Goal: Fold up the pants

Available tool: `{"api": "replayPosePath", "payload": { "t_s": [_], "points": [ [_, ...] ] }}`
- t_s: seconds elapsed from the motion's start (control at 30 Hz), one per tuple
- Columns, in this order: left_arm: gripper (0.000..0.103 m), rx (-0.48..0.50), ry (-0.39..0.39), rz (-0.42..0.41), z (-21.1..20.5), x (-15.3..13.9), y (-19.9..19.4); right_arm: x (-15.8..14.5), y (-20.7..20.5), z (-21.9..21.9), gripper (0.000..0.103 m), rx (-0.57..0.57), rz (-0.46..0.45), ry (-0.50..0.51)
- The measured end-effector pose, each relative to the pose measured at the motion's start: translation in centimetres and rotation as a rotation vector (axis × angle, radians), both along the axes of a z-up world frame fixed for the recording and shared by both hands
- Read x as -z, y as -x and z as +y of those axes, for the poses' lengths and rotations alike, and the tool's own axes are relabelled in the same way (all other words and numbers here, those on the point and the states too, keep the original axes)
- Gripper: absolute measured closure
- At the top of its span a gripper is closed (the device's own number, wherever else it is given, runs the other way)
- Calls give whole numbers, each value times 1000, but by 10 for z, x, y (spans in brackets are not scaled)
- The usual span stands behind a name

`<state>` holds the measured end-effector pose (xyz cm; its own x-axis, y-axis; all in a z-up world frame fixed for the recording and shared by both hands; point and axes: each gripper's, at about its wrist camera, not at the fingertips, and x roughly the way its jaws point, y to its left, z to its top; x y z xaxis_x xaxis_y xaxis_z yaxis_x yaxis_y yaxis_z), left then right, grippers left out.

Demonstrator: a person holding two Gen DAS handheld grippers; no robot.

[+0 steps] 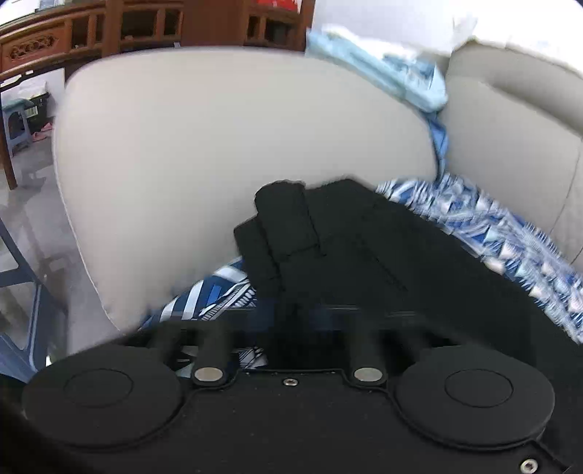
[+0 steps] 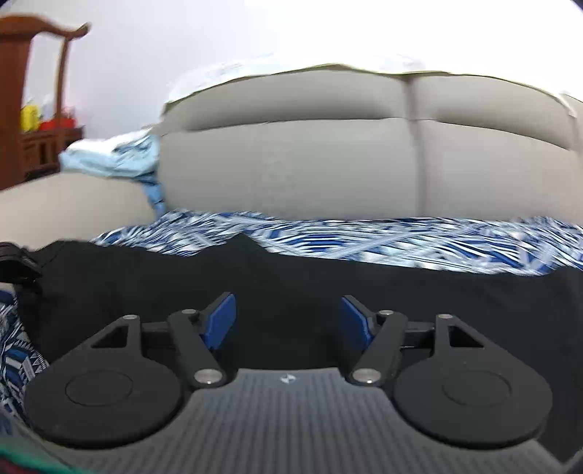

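A: Any writing or brand marks?

B: Nothing readable. Only a small pale emblem on the ribbed grey body of the right gripper [image 2: 288, 321], too small to make out.

A: Where are the pants?

B: The pants [image 2: 291, 291] are plain matte black cloth, lying across a blue-and-white geometric-print sheet [image 2: 400, 237] on the seat of a beige sofa [image 2: 291, 153]. In the left wrist view one end is bunched and raised, belt loops and seams visible, in front of the rounded sofa arm.

A: Left claw?

B: The left gripper [image 1: 288, 317] has its jaws pressed together on the black fabric; the tips are buried in the cloth, so the pads do not show.

A: Right claw?

B: Spread wide. Blue pads [image 2: 220, 321] stand apart above the pants, not pressing anything.

A: Anything else?

B: Light blue crumpled cloth [image 1: 386, 73] sits on the sofa arm. Carved dark wood furniture [image 1: 91, 29] stands behind. Both views are motion-blurred.
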<state>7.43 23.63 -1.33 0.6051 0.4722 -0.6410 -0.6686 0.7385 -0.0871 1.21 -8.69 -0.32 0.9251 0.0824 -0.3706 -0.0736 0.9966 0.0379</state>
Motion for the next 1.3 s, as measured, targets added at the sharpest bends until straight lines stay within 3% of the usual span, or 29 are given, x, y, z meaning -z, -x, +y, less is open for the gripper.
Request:
{"api": "replayPosePath", "payload": {
  "t_s": [0.2, 0.4, 0.6, 0.83, 1.07, 1.2, 1.3],
  "points": [
    [99, -13, -132, 26, -15, 2, 4, 12, -25, 36, 26, -78, 23, 51],
    [93, -3, -130, 55, -11, 12, 1, 29, -35, 40, 26, -102, 74, 80],
    [91, 13, -185, 80, -19, 16, -2, 26, -44, -25, 25, 26, 117, 108],
    [92, -3, -177, 111, -29, 9, -8, 20, -41, -155, 21, 310, 170, 120],
    [87, 61, -150, -20, -70, -23, 4, 16, -25, -246, 21, 496, 187, 88],
    [83, 176, -143, -116, -109, -45, 8, 17, -14, -268, 21, 559, 192, 76],
    [83, 333, -104, -193, -146, -54, 10, 20, -17, -284, 23, 612, 220, 50]
  ]
}}
